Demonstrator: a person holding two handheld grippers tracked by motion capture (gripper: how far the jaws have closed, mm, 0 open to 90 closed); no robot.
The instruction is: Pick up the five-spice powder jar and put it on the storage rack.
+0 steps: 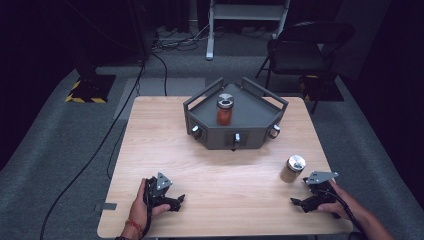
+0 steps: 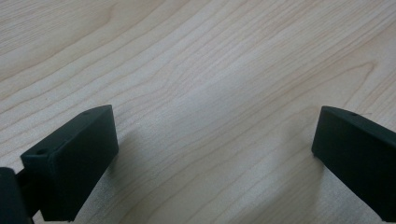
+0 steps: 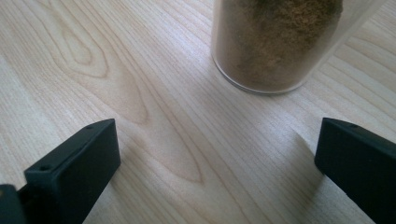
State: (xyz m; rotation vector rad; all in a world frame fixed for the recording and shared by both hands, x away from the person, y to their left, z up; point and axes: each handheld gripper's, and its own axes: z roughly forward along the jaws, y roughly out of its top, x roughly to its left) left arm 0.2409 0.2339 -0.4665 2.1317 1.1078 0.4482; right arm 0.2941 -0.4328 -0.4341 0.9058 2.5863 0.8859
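Wooden table [image 3: 140, 93] bears a brown-powder jar [image 3: 275, 42], top cut off, just ahead of the wide-open, empty right gripper [image 3: 217, 154].

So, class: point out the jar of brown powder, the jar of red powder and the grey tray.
jar of brown powder [image 1: 292, 170], high view, on its glass side.
jar of red powder [image 1: 224, 115], high view, on its red-filled body.
grey tray [image 1: 220, 138], high view, on its front wall.

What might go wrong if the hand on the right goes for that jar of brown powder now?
The right gripper is open, with the brown spice jar just ahead of it and off to one side of the jaws in the right gripper view. Pushing straight in, one jaw might nudge the tall, narrow jar and tip it. The jar also stands near the table edge, so it might roll off.
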